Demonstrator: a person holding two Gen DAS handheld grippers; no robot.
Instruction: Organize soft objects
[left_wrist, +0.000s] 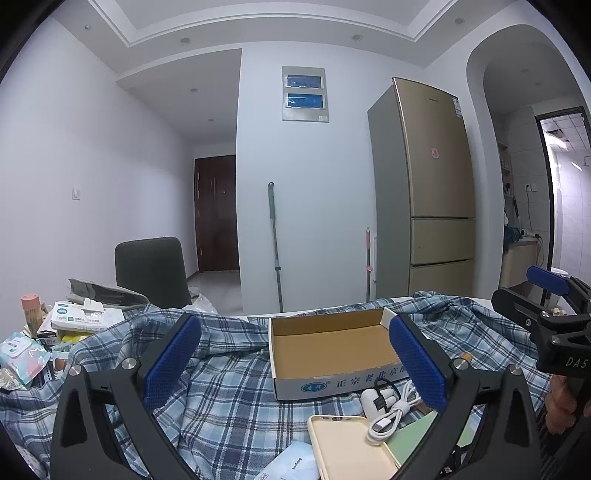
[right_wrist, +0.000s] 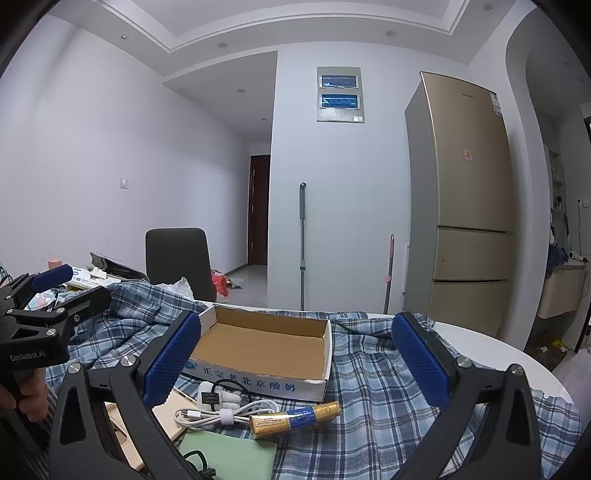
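Note:
A blue plaid cloth covers the table; it also shows in the right wrist view. An empty open cardboard box sits on it, also seen from the right. In front of the box lie a white coiled cable, a white charger, a pack of gold-blue batteries, a beige phone case and a green pad. My left gripper is open above the cloth, empty. My right gripper is open, empty, above the small items.
Tissue box, wipes packet and other clutter lie at the left. A dark chair stands behind the table. A gold fridge and mop handles stand by the wall. The white table edge curves at right.

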